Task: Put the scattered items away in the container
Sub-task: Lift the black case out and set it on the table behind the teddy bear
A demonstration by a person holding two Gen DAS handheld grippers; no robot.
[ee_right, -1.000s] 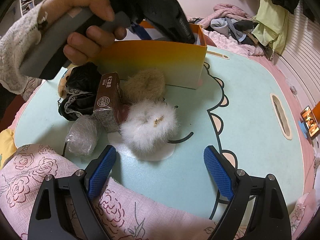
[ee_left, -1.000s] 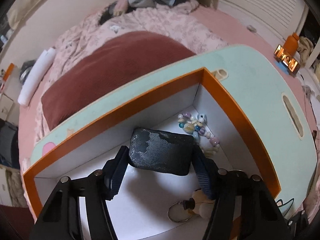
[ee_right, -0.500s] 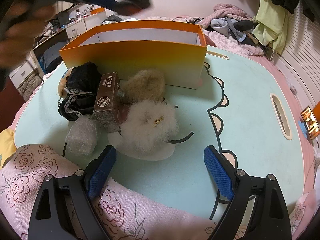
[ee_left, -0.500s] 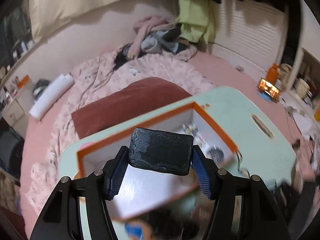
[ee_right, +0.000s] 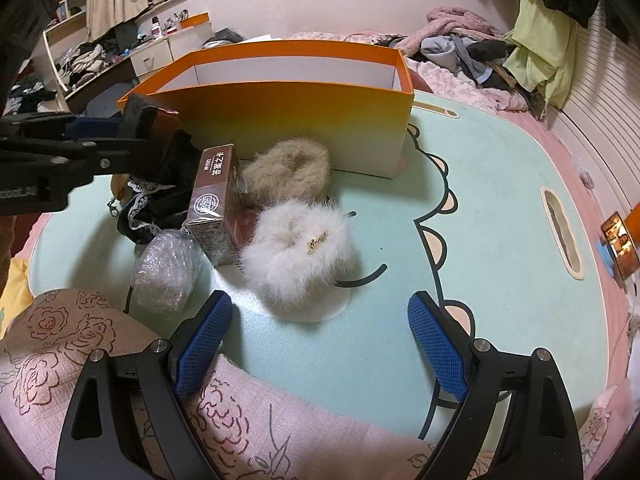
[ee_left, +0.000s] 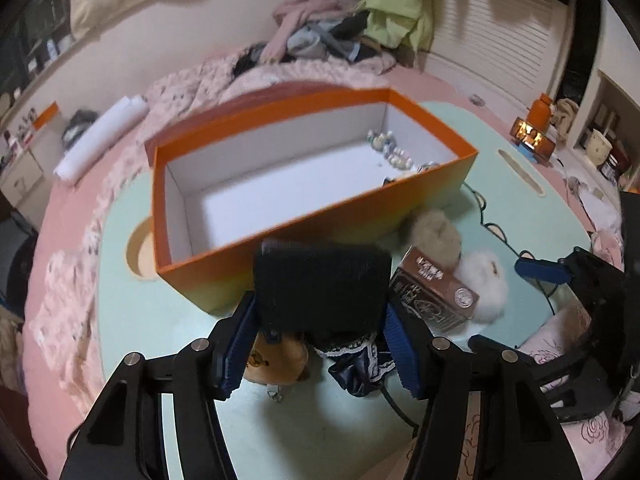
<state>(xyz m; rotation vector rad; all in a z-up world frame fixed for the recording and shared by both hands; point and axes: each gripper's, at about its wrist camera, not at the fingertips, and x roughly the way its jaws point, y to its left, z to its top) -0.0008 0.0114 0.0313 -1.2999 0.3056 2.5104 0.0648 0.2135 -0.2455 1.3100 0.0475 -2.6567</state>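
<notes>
l gripper (ee_left: 320,344) jaws closing, clamped on black pouch (ee_left: 322,284) w/ it over table (ee_right: 500,208) by box (ee_right: 288,120); r gripper (ee_right: 316,344) spread wide, empty.

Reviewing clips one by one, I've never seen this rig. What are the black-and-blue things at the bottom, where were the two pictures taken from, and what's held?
No robot: a person holds tongs in each hand, each carrying a wide-angle camera that looks along its fingers. One picture comes from the left tongs, whose jaws are closing on a black pouch between them, near the orange box. The other comes from the right tongs, open and empty. On the mint table lie a white scrunchie, a tan scrunchie, a brown carton, a bubble-wrapped bundle and black lacy cloth. Beads lie inside the box.
</notes>
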